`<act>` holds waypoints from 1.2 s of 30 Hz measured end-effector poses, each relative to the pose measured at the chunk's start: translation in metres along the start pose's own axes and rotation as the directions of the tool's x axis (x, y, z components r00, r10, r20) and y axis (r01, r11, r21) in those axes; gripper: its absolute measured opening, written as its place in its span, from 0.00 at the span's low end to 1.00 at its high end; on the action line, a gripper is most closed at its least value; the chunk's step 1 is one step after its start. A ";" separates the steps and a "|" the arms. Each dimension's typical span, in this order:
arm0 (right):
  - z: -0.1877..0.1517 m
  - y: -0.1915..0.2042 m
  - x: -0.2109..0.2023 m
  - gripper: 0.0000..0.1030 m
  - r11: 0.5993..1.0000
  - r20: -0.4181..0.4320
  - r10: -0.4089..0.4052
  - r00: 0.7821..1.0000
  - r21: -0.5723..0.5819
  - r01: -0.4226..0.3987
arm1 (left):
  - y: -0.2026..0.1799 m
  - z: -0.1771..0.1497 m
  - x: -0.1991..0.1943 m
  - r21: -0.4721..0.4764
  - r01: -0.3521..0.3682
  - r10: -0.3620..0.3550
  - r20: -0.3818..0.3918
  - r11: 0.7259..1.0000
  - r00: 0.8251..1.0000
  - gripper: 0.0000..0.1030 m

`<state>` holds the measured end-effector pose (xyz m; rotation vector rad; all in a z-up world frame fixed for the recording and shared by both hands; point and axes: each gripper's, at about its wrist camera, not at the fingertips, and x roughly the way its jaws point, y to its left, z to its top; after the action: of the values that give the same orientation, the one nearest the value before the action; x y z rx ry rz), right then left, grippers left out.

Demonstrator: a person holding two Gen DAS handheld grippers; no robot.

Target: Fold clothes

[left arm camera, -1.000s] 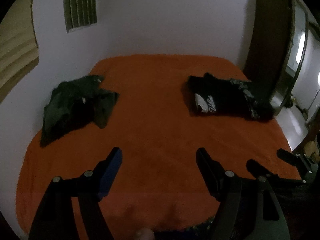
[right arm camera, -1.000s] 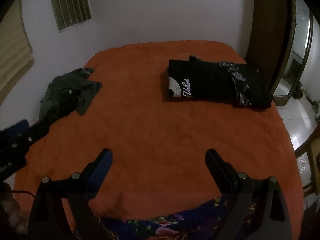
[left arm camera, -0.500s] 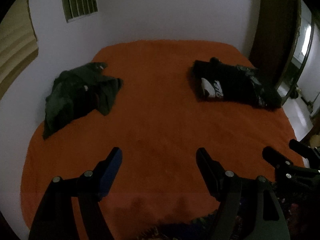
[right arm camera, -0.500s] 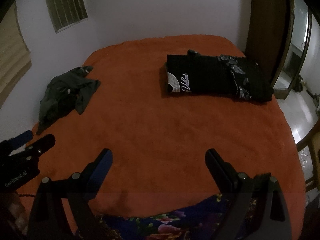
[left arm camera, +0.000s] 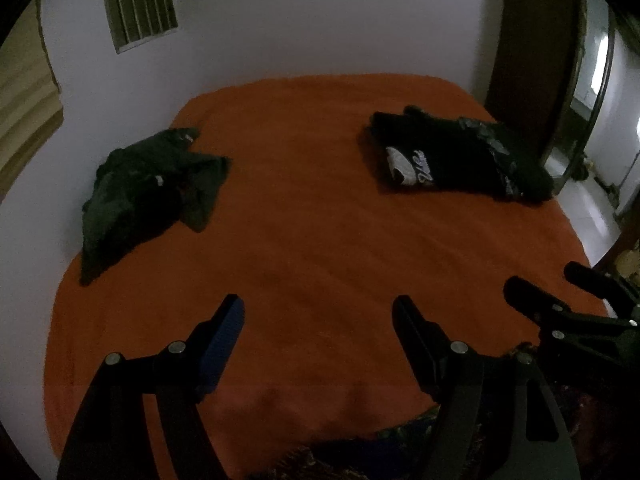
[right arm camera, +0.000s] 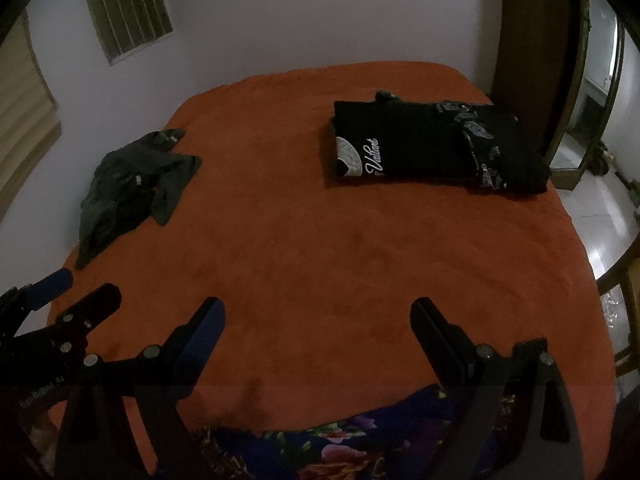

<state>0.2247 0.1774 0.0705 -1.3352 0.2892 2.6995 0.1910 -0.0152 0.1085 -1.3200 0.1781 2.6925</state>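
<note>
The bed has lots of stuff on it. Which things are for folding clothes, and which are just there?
For the job:
crumpled dark green garment
folded black clothes
left gripper
right gripper

Just there:
orange bedspread
flowered cloth
wall vent
mirror

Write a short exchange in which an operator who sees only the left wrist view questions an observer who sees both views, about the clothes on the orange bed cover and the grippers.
Operator: The white print on the folded black T-shirt is blurred for me. Can you read it?
Observer: The right wrist view shows cursive white lettering beside a white fan-shaped emblem. The word seems to begin with V.
Operator: I only see the right gripper from the side. Is it holding anything?
Observer: No. Its jaws stand wide apart, with only bare orange bed cover between them.
</note>
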 end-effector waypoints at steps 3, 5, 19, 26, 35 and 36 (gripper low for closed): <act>-0.001 0.002 0.001 0.91 1.000 -0.006 0.000 1.000 -0.002 0.000 | 0.001 0.000 0.002 -0.010 -0.003 0.002 -0.007 1.000 1.000 0.75; -0.002 0.004 0.003 0.91 1.000 -0.014 0.006 1.000 -0.004 -0.006 | 0.001 0.001 0.002 -0.011 -0.004 0.004 -0.007 1.000 1.000 0.75; -0.002 0.007 0.005 0.91 1.000 -0.016 0.009 1.000 -0.026 -0.009 | 0.001 0.003 0.005 -0.001 0.006 -0.006 -0.017 1.000 1.000 0.75; -0.002 0.009 0.003 0.91 1.000 -0.013 0.020 1.000 -0.022 -0.020 | 0.001 0.001 0.006 -0.002 0.010 -0.010 -0.031 1.000 0.999 0.75; -0.002 0.008 0.005 0.91 0.999 -0.025 0.032 0.999 -0.026 -0.033 | 0.003 -0.002 0.006 -0.010 0.015 -0.015 -0.037 1.000 0.999 0.75; 0.000 0.009 0.005 0.91 0.999 -0.023 0.032 0.999 -0.028 -0.032 | 0.003 -0.002 0.006 -0.009 0.013 -0.013 -0.035 1.000 0.999 0.75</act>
<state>0.2198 0.1693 0.0676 -1.3816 0.2777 2.7262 0.1880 -0.0179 0.1025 -1.3672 0.1606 2.6640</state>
